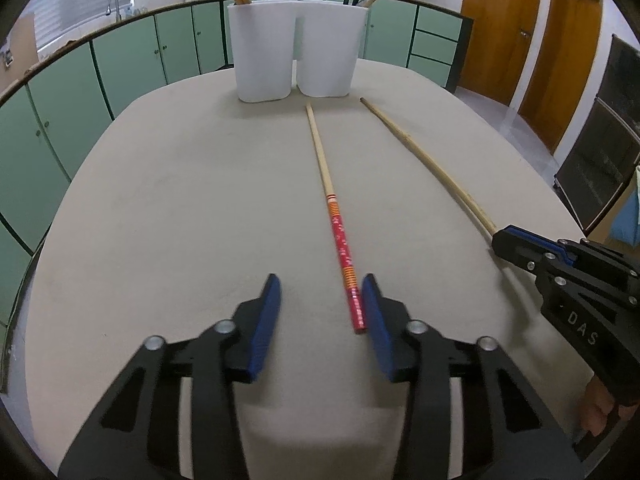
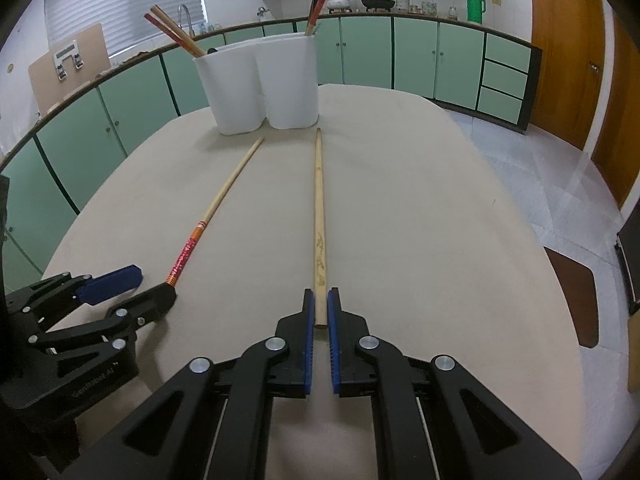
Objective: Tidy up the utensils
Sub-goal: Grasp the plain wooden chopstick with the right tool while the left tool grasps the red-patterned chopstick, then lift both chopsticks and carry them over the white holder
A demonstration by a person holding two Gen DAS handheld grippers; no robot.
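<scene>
While hidden leftward, right hand-held gripper (image 2: 319, 312) pinches plain chopstick (image 2: 319, 216).

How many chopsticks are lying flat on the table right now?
2. The red-handled chopstick lies between the left gripper fingers; the plain wooden chopstick lies between the right gripper fingers.
</scene>
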